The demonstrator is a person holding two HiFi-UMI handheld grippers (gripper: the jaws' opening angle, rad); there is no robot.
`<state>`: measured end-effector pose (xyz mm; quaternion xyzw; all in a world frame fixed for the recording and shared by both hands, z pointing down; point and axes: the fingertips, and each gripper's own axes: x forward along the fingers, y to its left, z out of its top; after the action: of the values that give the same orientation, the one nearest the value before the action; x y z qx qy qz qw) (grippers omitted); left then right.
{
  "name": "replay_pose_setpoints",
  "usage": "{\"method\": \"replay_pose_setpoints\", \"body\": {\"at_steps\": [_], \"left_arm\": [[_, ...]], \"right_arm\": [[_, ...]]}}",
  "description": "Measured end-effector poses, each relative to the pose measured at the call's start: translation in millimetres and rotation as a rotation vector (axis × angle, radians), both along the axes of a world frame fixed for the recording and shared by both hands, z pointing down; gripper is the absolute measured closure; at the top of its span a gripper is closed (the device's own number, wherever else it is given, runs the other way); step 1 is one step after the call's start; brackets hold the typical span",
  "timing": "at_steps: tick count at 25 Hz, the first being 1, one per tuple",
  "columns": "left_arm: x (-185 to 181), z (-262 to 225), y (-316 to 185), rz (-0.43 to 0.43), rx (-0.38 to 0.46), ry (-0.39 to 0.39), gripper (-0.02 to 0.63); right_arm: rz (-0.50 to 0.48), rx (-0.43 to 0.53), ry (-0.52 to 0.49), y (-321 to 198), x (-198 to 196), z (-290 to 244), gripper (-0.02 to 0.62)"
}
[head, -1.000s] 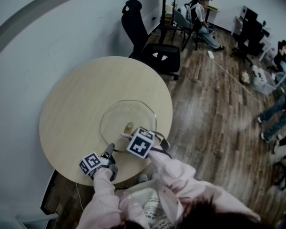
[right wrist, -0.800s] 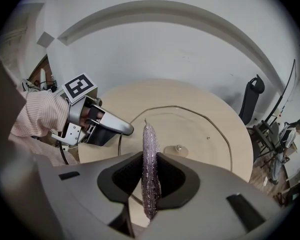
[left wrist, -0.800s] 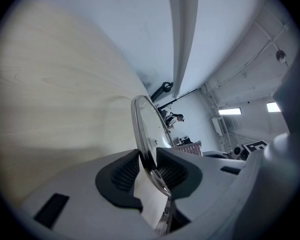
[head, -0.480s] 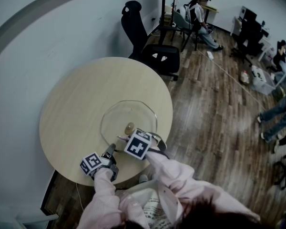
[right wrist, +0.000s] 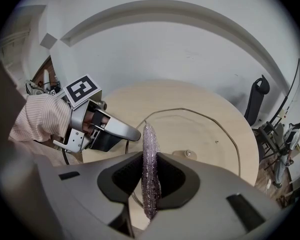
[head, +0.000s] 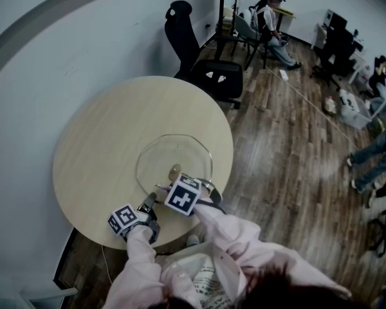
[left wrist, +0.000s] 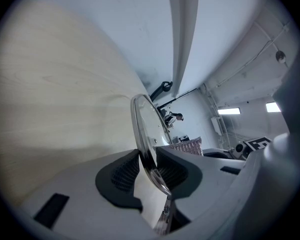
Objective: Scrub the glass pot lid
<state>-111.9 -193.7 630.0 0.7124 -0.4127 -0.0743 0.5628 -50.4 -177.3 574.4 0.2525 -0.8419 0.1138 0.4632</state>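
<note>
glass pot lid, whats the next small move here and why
Probably sweep the purple glittery scrub pad in the right tool across the clear round glass pot lid toward its knob: the left tool clamps the near rim, and the pad sits by that edge.

The lid (head: pixel 180 152) lies on the table (head: pixel 96 134) toward its near right edge, its near rim between the jaws of the left gripper (left wrist: pixel 149 166), with the right gripper (right wrist: pixel 150 179) just right of that, holding a pad (right wrist: pixel 150 154) over the lid, and a chair (head: pixel 196 53) behind the table.

Purple scrubber (right wrist: pixel 150 174), pale wood table (head: pixel 103 134)
</note>
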Motion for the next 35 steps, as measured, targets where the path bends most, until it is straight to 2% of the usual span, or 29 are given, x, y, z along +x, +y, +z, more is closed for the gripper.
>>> {"method": "replay_pose_setpoints", "body": {"at_steps": [9, 17, 35], "left_arm": [[1.5, -0.3, 0.1, -0.006, 0.002, 0.001, 0.497], [1.5, -0.8, 0.5, -0.008, 0.0, 0.002, 0.497], [-0.3, -0.1, -0.8, 0.01, 0.012, -0.026, 0.492]], "right_arm": [[-0.024, -0.015, 0.01, 3.4, -5.7, 1.9, 0.515], [-0.057, -0.028, -0.022, 6.3, -20.4, -0.7, 0.515], [-0.013, -0.075, -0.101, 0.3, -24.5, 0.4, 0.514]]}}
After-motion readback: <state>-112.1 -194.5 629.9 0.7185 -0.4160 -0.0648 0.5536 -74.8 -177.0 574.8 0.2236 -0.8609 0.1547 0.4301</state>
